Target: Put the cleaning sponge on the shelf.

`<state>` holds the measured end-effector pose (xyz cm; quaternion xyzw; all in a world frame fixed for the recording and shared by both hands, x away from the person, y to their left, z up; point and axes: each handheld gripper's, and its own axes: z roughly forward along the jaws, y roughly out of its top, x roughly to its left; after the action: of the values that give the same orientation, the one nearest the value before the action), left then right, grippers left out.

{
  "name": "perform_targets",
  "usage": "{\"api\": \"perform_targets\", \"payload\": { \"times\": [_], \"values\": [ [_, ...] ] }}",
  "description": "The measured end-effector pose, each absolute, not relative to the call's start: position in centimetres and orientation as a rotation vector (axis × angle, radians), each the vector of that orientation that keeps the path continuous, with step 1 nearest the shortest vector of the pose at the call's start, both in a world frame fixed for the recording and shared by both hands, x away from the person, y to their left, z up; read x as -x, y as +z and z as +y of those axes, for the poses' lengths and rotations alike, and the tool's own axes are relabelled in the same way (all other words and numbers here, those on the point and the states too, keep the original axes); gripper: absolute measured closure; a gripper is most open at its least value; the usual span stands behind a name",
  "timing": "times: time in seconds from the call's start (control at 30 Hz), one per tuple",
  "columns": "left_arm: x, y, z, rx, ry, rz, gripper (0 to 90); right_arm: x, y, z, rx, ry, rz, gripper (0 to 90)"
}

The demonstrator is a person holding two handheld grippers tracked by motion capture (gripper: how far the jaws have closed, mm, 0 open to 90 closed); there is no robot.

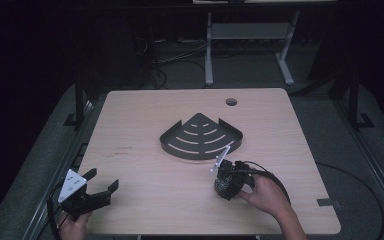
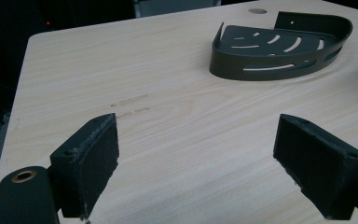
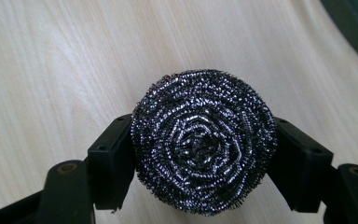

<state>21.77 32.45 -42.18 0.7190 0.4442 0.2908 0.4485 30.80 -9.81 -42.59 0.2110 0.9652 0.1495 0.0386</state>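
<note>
1. The right gripper (image 3: 204,154) clamps a steel scourer (image 3: 204,148) between both jaws, above the table (image 1: 145,195).
2. The left gripper (image 2: 196,163) is spread wide, holding nothing, over the table's near left corner.
3. A dark slotted corner shelf (image 1: 201,136) lies mid-table, just beyond the right gripper, well apart from the left.

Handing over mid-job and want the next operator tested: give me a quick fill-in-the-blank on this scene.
1. The right claw is shut on a steel ____.
2. The left claw is ____, with nothing between its jaws.
3. The dark slotted shelf lies on the ____.
4. In the high view, the shelf lies nearer the ____ claw.

Missing words: scourer; open; table; right
</note>
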Motion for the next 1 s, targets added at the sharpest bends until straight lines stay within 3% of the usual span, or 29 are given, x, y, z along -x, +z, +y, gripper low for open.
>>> {"api": "perform_targets", "payload": {
  "times": [1.0],
  "values": [
    [-21.8,-42.0,32.5,-1.763,0.710,1.097,13.3,-33.1,-38.9,-9.3,-0.635,0.532,2.960,29.4]
  ]
}}
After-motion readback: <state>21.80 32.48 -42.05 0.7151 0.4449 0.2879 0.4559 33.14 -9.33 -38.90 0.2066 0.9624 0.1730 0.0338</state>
